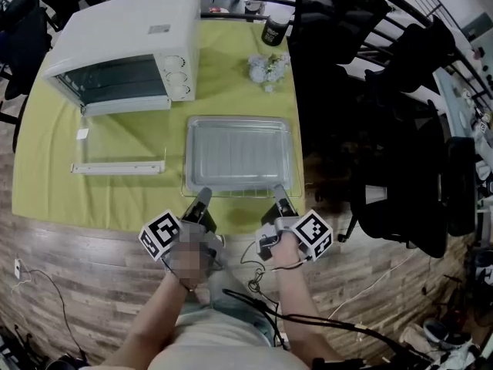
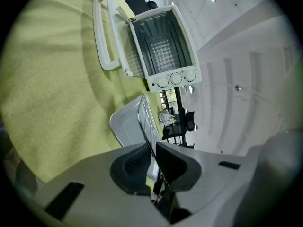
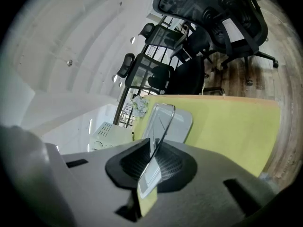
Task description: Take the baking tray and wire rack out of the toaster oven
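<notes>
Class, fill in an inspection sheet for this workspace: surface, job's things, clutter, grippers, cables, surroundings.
Surface: yellow-green cloth covering the table.
Job's things: toaster oven with its door open; baking tray sits on the wire rack at the cloth's near edge, outside the oven.
Clutter: white flower bunch and dark cup towards the far edge.
Grippers: left gripper and right gripper each shut on the rack's near edge.
Cables: black leads trail below the grippers.
Surroundings: wood floor; black office chairs at the right.

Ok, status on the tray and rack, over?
Both shut: left tongs, right tongs, on wire rack near edge. On it the baking tray, both out of the toaster oven, over the yellow cloth. Nothing in the way.
</notes>
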`<state>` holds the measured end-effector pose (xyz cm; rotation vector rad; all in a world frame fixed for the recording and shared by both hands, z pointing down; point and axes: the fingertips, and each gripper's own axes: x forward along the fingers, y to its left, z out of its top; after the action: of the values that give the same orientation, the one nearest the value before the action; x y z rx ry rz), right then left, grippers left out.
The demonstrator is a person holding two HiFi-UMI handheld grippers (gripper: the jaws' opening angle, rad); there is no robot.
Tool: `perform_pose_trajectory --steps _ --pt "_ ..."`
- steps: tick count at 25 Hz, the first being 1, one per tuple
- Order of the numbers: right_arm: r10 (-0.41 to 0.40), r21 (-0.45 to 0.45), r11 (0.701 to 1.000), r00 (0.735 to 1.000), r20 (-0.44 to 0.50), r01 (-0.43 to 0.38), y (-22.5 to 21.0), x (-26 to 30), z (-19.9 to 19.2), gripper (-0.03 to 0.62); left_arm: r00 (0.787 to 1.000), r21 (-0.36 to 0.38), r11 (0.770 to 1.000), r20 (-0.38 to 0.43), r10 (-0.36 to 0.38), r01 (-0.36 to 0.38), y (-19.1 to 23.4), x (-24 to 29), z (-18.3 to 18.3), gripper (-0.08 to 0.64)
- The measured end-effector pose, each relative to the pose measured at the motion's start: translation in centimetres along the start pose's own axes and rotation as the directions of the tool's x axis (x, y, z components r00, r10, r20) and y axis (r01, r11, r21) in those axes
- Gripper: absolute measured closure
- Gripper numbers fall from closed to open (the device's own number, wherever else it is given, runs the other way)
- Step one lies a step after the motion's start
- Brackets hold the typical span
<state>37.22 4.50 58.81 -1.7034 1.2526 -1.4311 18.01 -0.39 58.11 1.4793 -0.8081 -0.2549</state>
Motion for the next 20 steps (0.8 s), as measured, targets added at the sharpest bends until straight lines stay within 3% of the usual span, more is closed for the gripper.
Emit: perform_pose_trajectory --steps 20 --pt "-0.141 -0.012 0.99 0.987 -0.071 0.14 -4.3 1.2 -1.4 0.528 0.99 -0.056 0.99 -0.056 0.13 -0.133 4.4 0.9 -1.3 0.531"
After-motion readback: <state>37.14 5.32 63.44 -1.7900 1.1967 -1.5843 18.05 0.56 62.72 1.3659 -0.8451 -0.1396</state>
